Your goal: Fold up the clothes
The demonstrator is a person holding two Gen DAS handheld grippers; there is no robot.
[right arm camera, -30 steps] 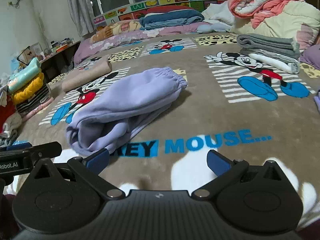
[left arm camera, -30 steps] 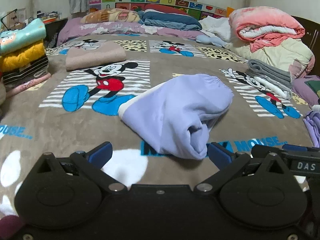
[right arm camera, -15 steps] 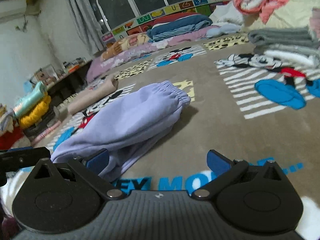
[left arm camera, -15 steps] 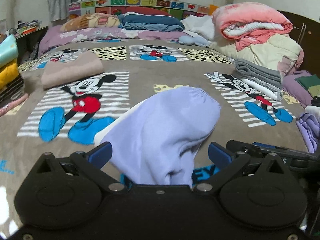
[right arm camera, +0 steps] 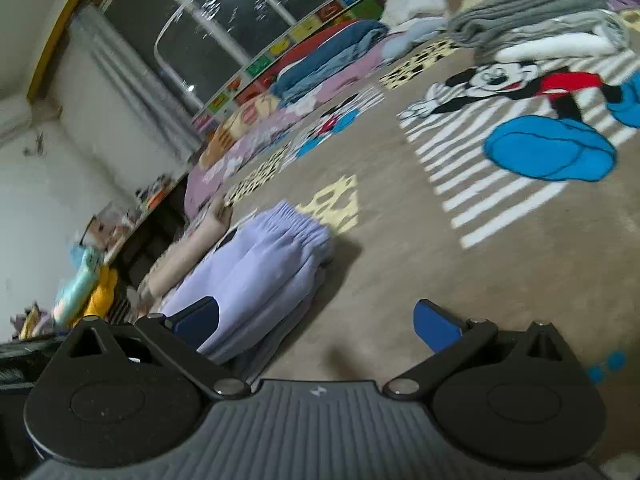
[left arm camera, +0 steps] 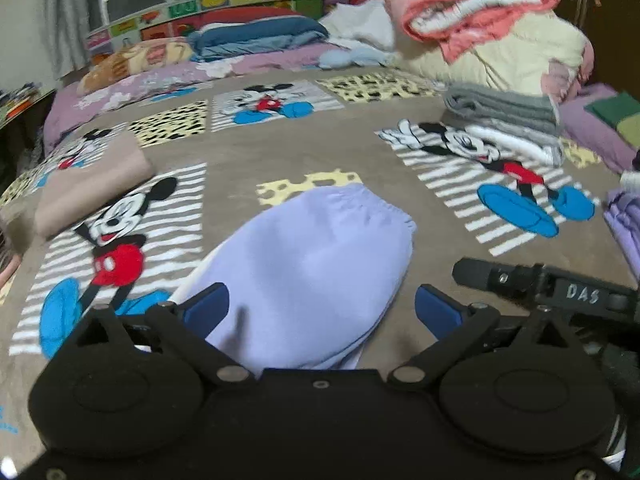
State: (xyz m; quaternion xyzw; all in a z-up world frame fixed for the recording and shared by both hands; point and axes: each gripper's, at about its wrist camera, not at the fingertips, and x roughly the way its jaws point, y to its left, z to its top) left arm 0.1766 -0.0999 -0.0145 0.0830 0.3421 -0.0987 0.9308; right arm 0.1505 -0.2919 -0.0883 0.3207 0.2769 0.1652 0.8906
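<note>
Folded lavender trousers (left arm camera: 312, 268) lie on the Mickey Mouse blanket (left arm camera: 280, 160), elastic waistband at the far end. My left gripper (left arm camera: 320, 312) is open, its blue fingers either side of the near end of the trousers, low over them. My right gripper (right arm camera: 316, 320) is open and tilted, just right of the trousers (right arm camera: 256, 276); its left finger (right arm camera: 200, 318) overlaps their near edge, its right finger is over bare blanket. The right gripper's body also shows in the left wrist view (left arm camera: 560, 288).
A folded beige garment (left arm camera: 92, 184) lies at the left. Grey and white folded clothes (left arm camera: 508, 120) sit at the right below pink and cream quilts (left arm camera: 480, 20). Purple clothes (left arm camera: 628, 232) lie at the right edge. Pillows line the headboard.
Both grippers have moved forward and lower toward the trousers. The left now straddles their near end. The right has tilted and come close on their right side. The trousers have not moved.
</note>
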